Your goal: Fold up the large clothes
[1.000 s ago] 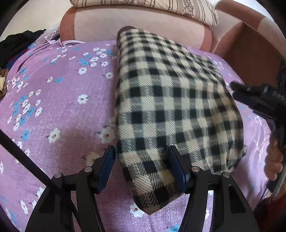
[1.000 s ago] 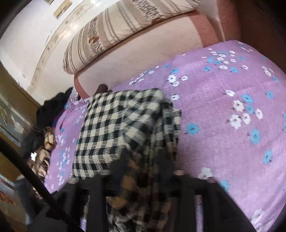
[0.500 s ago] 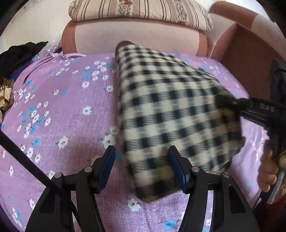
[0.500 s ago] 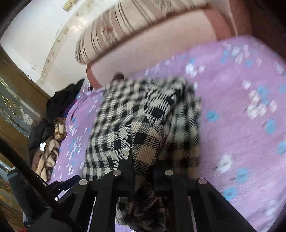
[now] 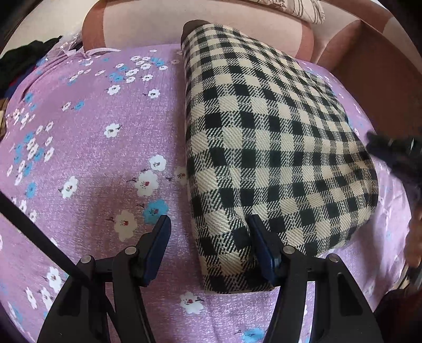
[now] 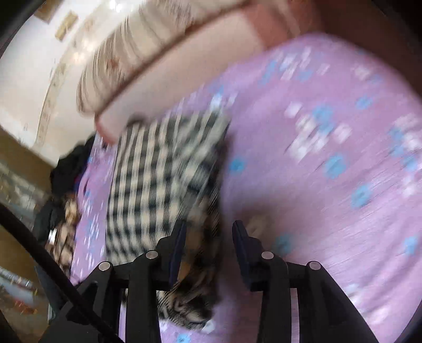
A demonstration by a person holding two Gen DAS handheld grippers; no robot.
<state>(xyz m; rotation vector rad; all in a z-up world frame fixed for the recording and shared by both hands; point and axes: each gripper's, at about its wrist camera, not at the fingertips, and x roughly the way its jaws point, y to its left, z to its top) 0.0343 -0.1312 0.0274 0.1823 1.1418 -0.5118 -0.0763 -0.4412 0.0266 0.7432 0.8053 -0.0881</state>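
A black-and-cream checked garment (image 5: 263,132) lies folded into a long pad on the purple flowered bedsheet (image 5: 92,158). My left gripper (image 5: 211,237) stands open over its near left corner: the right finger (image 5: 261,242) dents the cloth, the left finger (image 5: 161,237) is off it over bare sheet. In the blurred right wrist view the garment (image 6: 158,171) lies left of centre. My right gripper (image 6: 209,237) is opening, with the garment's near edge loose below and beside its left finger, not pinched. The right gripper (image 5: 390,147) also shows blurred at the garment's right side.
A striped pillow (image 6: 132,66) rests on a pink padded headboard (image 5: 158,23) at the far end. Dark clothes (image 5: 23,60) are heaped at the far left. A brown wooden side (image 5: 382,79) borders the bed on the right. A person's hand (image 5: 414,237) is at the right edge.
The right gripper was pinched on the garment's edge half a second ago; it has let go and swung rightward. The garment now lies flat. The left jaws kept their width.
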